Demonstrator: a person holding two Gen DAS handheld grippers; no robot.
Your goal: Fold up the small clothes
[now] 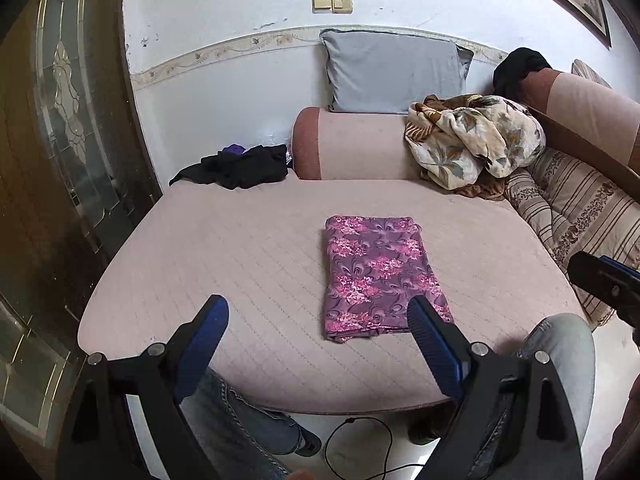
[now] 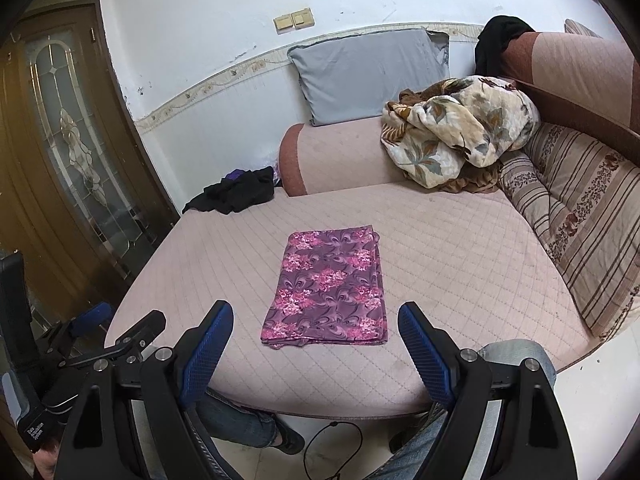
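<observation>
A purple cloth with pink flowers (image 1: pixel 380 276) lies folded into a flat rectangle on the pink quilted seat (image 1: pixel 240 240); it also shows in the right wrist view (image 2: pixel 330 288). My left gripper (image 1: pixel 318 312) is open and empty, held above the seat's near edge, its right finger over the cloth's near corner. My right gripper (image 2: pixel 316 316) is open and empty, hovering near the cloth's near edge. The left gripper also shows at the left of the right wrist view (image 2: pixel 92 320).
A black garment (image 1: pixel 240 164) lies at the seat's far left. A floral blanket (image 1: pixel 472 140) is bunched at the back right beside a striped cushion (image 1: pixel 580 208). A grey pillow (image 1: pixel 392 72) leans on the wall. A cable (image 1: pixel 360 448) lies on the floor.
</observation>
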